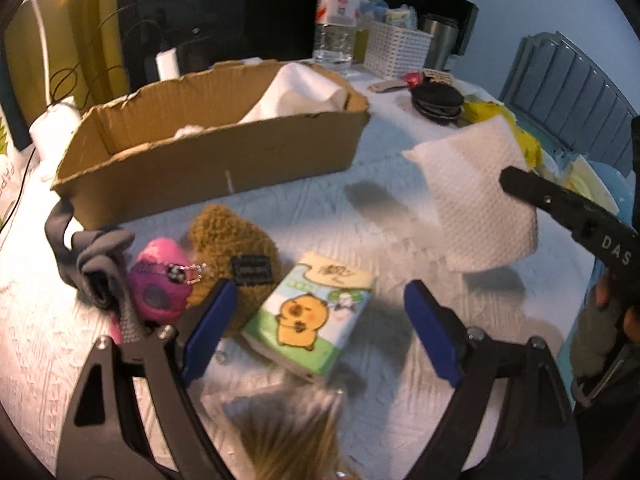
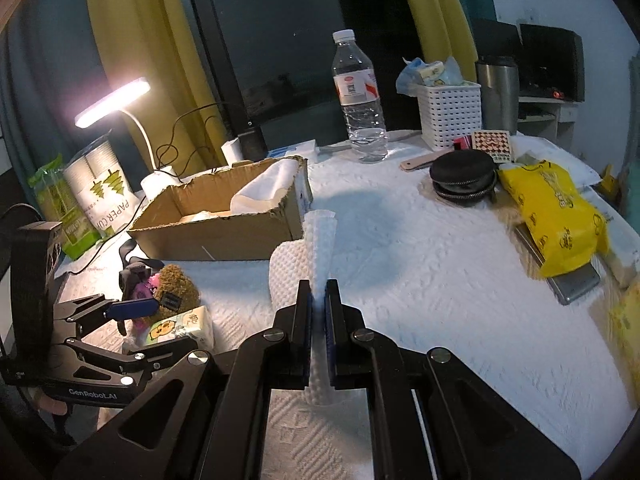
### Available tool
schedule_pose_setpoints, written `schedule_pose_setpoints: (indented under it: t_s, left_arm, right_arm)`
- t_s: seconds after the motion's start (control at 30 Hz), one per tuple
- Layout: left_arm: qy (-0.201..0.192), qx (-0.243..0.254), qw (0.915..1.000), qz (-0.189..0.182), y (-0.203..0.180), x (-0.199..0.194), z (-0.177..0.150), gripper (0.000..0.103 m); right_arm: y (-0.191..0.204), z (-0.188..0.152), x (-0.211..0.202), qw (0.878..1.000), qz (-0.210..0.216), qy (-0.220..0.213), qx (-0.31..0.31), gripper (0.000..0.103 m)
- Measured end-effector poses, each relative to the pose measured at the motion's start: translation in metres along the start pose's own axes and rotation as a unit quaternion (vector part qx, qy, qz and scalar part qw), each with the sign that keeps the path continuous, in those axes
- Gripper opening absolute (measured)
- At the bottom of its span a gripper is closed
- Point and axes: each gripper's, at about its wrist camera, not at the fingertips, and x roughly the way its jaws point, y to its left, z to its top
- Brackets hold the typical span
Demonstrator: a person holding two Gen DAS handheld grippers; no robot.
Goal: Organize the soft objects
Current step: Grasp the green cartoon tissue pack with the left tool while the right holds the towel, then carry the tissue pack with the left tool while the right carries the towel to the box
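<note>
Surface [image 2: 420,280] under white textured cover. On it: torn cardboard box [image 2: 224,228], brown plush toy [image 1: 236,256] touching pink toy [image 1: 160,284], tissue pack [image 1: 312,312], water bottle [image 2: 360,100], white basket [image 2: 448,114], black round pouch [image 2: 464,178], yellow bag [image 2: 552,216].

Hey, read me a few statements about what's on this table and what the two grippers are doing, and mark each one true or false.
1. The right gripper is shut on a white paper towel. True.
2. The left gripper is clamped on the tissue pack. False: its jaws stand open above the pack.
3. The cardboard box holds something white. True.
4. The water bottle lies on its side. False: it stands upright.
5. The brown plush sits inside the box. False: it lies on the table in front of it.
</note>
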Motion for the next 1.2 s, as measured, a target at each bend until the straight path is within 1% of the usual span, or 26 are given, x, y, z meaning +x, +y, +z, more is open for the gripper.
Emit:
schedule_pose_setpoints:
  t_s: [0.1,0.17,0.2,0.23,0.33,0.43,0.47,0.57,0.6,0.63,0.83,1.1,1.2]
  left_arm:
    - [-0.011,0.019,0.9996,-0.018,-0.009,-0.005,0.002,0.086]
    - [-0.003,0.031,0.9992,-0.024,-0.013,0.0,0.002,0.086]
    - [0.009,0.032,0.9991,-0.026,-0.011,0.005,0.002,0.086]
    - [0.014,0.03,0.9991,-0.026,-0.011,0.009,0.002,0.086]
    - [0.024,0.026,0.9993,-0.005,-0.002,0.017,0.001,0.084]
    - [0.03,0.036,0.9989,-0.003,-0.001,0.02,0.0,0.082]
    - [0.032,0.04,0.9987,-0.002,-0.003,0.02,0.0,0.078]
    - [0.051,0.042,0.9978,-0.006,-0.003,0.026,-0.002,0.054]
    - [0.054,0.039,0.9977,-0.007,-0.002,0.027,-0.004,0.049]
    - [0.05,0.044,0.9978,-0.003,-0.003,0.026,-0.004,0.047]
    - [0.039,0.043,0.9983,-0.012,-0.001,0.016,-0.004,0.047]
    - [0.001,0.036,0.9991,-0.021,0.004,-0.011,0.002,0.047]
    - [-0.015,0.033,0.9992,-0.018,0.01,-0.021,0.004,0.047]
  right_arm:
    - [-0.003,-0.001,-0.004,1.0,0.002,-0.006,0.004,0.006]
    - [-0.005,-0.002,-0.005,1.0,0.003,-0.008,0.007,0.006]
    - [-0.006,-0.003,-0.006,1.0,0.003,-0.008,0.009,0.006]
    - [-0.007,-0.004,-0.006,1.0,0.003,-0.009,0.01,0.006]
    - [-0.009,-0.006,-0.008,1.0,0.005,-0.009,0.011,0.006]
    - [-0.01,-0.007,-0.007,1.0,0.005,-0.007,0.012,0.006]
    - [-0.01,-0.008,-0.007,1.0,0.004,-0.006,0.013,0.006]
    - [-0.01,-0.008,-0.008,1.0,0.003,-0.007,0.014,0.006]
    - [-0.009,-0.007,-0.008,1.0,0.004,-0.008,0.014,0.006]
    - [-0.008,-0.007,-0.009,1.0,0.004,-0.009,0.013,0.006]
    - [-0.001,-0.003,-0.012,1.0,0.002,-0.012,0.005,0.006]
    - [0.015,0.009,-0.018,1.0,0.001,-0.02,-0.013,0.006]
    - [0.021,0.013,-0.019,1.0,0.002,-0.022,-0.019,0.006]
